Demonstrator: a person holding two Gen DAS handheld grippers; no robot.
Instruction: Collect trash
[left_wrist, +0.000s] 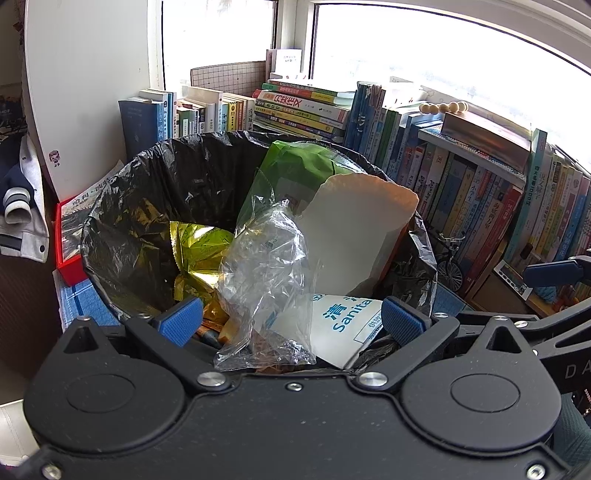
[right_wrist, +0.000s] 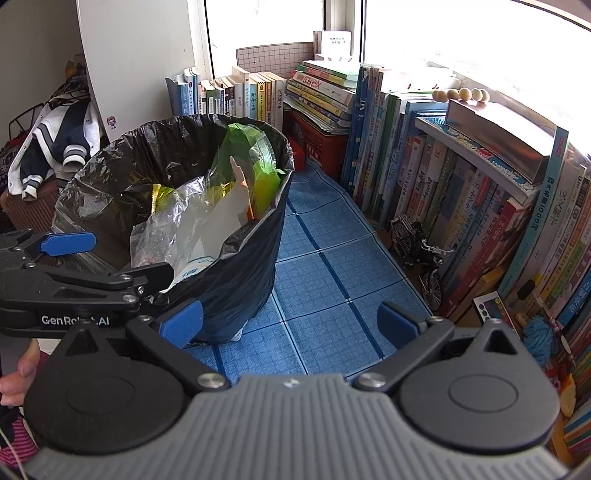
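The left tool (left_wrist: 291, 319) hangs over the trash bin (left_wrist: 122, 236), its blue pads spread wide and gripping nothing; a crumpled clear plastic bag (left_wrist: 266, 280) lies between the pads, inside the bin and free of both. The bin is lined with a black plastic bag (left_wrist: 155, 177) folded over the rim; inside it sit a green packet (left_wrist: 295, 166), a gold foil wrapper (left_wrist: 195, 251), a pale card piece (left_wrist: 354, 236) standing upright, and a white sachet (left_wrist: 343, 325) printed in blue with "Sanita" and a Chinese character above it; the rest of the print is hidden.

The right tool (right_wrist: 291, 323) is held beside the bin (right_wrist: 236, 280), over the blue gridded mat (right_wrist: 325, 266), its pads likewise parted and holding nothing. In the right wrist view the left tool (right_wrist: 122, 258) reaches over the bin's near rim, and its black arm carries white lettering that reads "GenRo" and ".AI", the middle obscured. A hand (right_wrist: 18, 373) shows at the lower left edge.

Books (left_wrist: 461, 184) stand in rows along the window; their spines bear Chinese titles mostly too small to read, though one spine (right_wrist: 539, 210) shows "1000". A small metal model bicycle (right_wrist: 417, 240) leans against them; a white and navy jacket (right_wrist: 55, 147) hangs at the left.
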